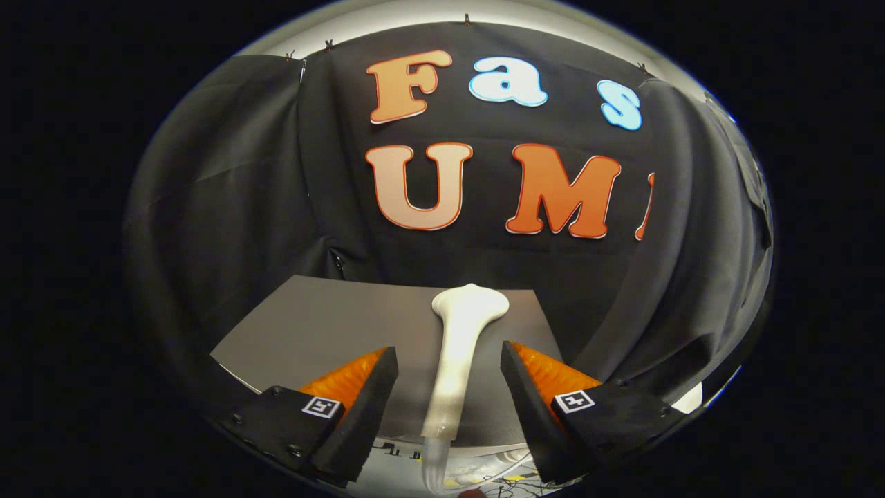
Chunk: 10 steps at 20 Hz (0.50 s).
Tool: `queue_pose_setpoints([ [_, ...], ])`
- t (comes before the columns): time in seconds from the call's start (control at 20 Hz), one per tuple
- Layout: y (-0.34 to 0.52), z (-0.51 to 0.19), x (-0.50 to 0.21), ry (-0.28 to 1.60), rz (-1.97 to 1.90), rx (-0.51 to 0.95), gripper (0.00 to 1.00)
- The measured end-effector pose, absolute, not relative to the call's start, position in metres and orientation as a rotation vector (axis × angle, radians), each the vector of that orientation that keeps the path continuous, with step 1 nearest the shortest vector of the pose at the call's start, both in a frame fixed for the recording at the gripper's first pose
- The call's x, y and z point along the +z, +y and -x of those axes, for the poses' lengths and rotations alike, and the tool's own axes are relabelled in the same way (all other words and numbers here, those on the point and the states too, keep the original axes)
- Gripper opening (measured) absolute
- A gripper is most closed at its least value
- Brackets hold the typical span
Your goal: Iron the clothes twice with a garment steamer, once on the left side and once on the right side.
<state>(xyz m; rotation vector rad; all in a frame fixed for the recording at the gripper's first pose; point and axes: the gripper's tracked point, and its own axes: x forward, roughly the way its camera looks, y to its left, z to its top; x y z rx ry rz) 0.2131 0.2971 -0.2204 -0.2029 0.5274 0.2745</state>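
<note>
Hand-held gripper (449,387) nearest: fingers spread wide, nothing pressed between them. The white garment steamer (460,346) lies in the gap, clear space showing on both sides of its handle, so neither finger (373,394) touches it.

Steamer layout: long handle runs away from the camera, flared head at the far end, near the desk's far edge. A clear ribbed hose end (435,463) sits at the near end and hangs off the desk's near edge. It rests on the grey desk (311,332), roughly centred left to right.

Step, as I read it: pre-grasp. The steamer is lined up between the fingers but not picked up. Neither ironing pass looks started.

Clothes: can't pick any out. Dark cloth hangs at far left, far back and right, and I can't tell if any of it is the garment.

Next move calls for:
- closing on the handle around mid-length, where it's slim and about parallel to the fingers
- squeezing evenly from both sides; the handle looks smooth and rounded, so it could roll or slip
- lifting with slack for the hose so it doesn't drag
- then turning the head to face the garment's left side

Some cables and clutter show below the desk's near edge, too small to identify.
</note>
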Motion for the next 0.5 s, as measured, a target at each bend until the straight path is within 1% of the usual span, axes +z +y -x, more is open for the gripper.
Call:
queue_pose_setpoints([
  [0.25,0.302,-0.250,-0.261,0.633,0.226,0.235,0.96],
  [0.5,0.299,-0.265,-0.291,0.732,0.195,0.196,0.86],
])
